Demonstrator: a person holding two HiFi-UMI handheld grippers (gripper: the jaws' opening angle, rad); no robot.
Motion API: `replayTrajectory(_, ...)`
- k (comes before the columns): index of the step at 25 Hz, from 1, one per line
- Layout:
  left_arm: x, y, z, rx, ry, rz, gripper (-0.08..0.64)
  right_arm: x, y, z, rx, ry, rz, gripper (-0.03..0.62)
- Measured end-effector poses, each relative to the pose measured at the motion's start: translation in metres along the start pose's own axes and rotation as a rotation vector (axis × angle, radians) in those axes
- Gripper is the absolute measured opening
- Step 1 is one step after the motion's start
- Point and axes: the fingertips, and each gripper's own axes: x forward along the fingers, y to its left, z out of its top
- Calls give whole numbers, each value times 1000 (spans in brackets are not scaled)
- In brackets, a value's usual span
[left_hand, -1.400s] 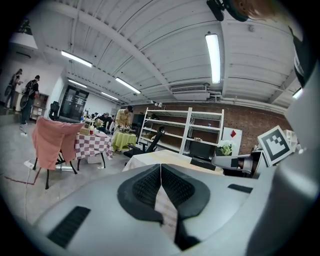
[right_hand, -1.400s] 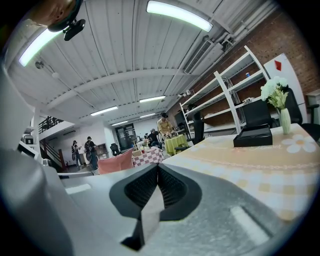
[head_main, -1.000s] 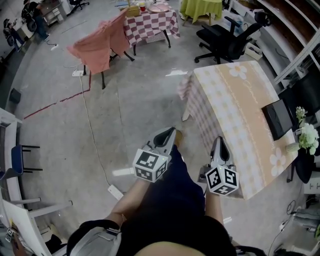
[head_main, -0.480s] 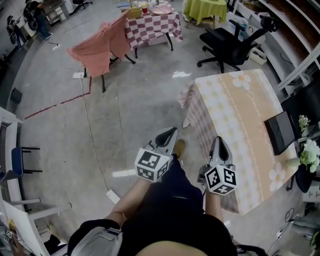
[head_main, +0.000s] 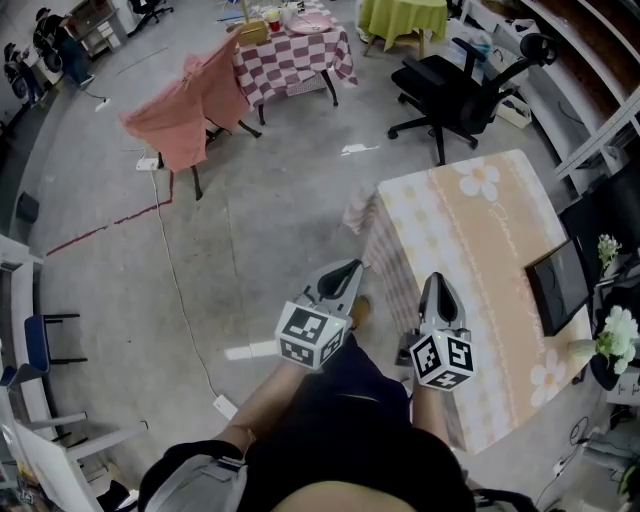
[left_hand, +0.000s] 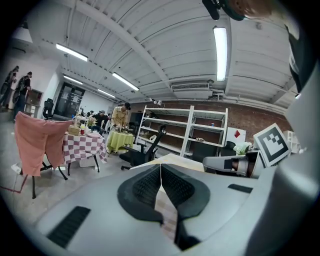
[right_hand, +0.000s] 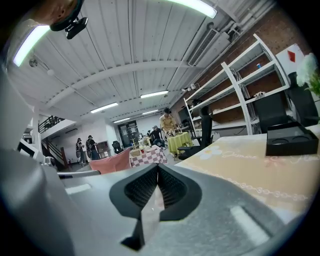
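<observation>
In the head view the left gripper (head_main: 343, 277) and the right gripper (head_main: 438, 287) are held side by side above the person's legs, the right one over the near edge of a table (head_main: 478, 250) draped in a peach checked cloth with flower prints, the left one just beside that cloth over the floor. In the left gripper view the jaws are pressed together with nothing between them, the table's pale corner showing just past their tips. In the right gripper view the jaws likewise meet and are empty, and the tabletop spreads out to the right, bearing a black box (right_hand: 291, 141).
</observation>
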Motion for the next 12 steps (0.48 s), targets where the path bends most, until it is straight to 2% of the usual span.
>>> replayTrajectory(12,86,23,34,26,21,-50,12,72,-41,34,25,-20,-44,5)
